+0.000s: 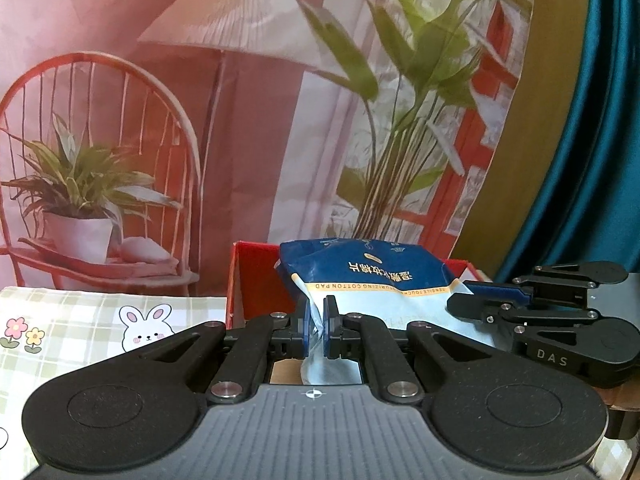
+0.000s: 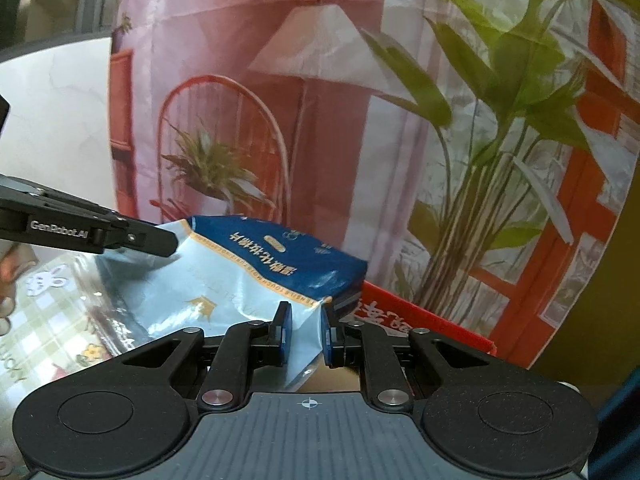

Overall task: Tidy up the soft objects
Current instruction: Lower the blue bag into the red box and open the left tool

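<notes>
A blue and pale blue cotton pad bag (image 1: 372,276) (image 2: 256,268) hangs in the air between both grippers, over the near edge of a red box (image 1: 256,280) (image 2: 424,320). My left gripper (image 1: 315,326) is shut on the bag's pale plastic edge at one corner. My right gripper (image 2: 306,330) is shut on the opposite edge of the bag. In the left wrist view the right gripper (image 1: 472,300) comes in from the right. In the right wrist view the left gripper (image 2: 168,242) reaches in from the left onto the bag's corner.
A green checked cloth with a bunny and flowers (image 1: 80,320) (image 2: 52,300) covers the table to the left. Behind the box hangs a printed backdrop of a lamp, chair and plants (image 1: 240,120). A teal curtain (image 1: 592,160) stands at the right. A person's fingers (image 2: 8,272) show at the left edge.
</notes>
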Available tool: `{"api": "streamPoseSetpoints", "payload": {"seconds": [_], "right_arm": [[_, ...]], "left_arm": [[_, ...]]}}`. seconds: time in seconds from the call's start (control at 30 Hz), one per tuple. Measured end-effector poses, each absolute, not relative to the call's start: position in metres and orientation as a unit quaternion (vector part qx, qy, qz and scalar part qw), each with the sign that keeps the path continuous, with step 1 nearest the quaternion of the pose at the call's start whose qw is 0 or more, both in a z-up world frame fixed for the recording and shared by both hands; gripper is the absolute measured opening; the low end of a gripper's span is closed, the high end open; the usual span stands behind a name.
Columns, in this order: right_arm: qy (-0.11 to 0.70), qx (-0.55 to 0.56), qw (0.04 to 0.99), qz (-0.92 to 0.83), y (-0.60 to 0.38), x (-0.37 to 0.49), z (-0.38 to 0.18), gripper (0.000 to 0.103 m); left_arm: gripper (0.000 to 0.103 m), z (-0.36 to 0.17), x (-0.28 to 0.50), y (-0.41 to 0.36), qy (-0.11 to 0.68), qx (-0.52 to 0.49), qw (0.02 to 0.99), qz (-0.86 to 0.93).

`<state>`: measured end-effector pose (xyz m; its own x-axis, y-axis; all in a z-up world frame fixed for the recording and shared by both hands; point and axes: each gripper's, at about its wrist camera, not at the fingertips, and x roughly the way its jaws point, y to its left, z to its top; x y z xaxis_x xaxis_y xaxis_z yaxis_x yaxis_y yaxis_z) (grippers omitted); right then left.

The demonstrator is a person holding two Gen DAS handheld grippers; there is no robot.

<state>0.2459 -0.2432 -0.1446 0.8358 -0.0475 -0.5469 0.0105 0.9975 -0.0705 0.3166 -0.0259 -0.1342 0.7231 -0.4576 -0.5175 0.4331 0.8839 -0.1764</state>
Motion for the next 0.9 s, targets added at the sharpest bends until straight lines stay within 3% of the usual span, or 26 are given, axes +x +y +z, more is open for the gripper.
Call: {"api": "streamPoseSetpoints", "payload": {"seconds": [0.4,0.77,0.87,0.9], "right_arm": [[0.294,-0.049,0.954,-0.039,-0.247,0.265,-0.162,0.011],[0.339,-0.045,0.939,-0.038,-0.243,0.278,-0.178,0.011],[0.342,-0.046,0.938,-0.042,-0.240,0.278,-0.178,0.016],[0.341,-0.041,0.938,-0.043,-0.240,0.277,-0.178,0.021]], "left_arm": [[0.007,-0.138,0.339,-0.040,0.282,-0.007,0.932,-0.229],[0.009,-0.156,0.347,-0.044,0.328,0.028,0.919,-0.217],[0.016,-0.155,0.343,-0.043,0.327,0.029,0.918,-0.222],[0.026,-0.155,0.342,-0.043,0.328,0.030,0.918,-0.223]]}}
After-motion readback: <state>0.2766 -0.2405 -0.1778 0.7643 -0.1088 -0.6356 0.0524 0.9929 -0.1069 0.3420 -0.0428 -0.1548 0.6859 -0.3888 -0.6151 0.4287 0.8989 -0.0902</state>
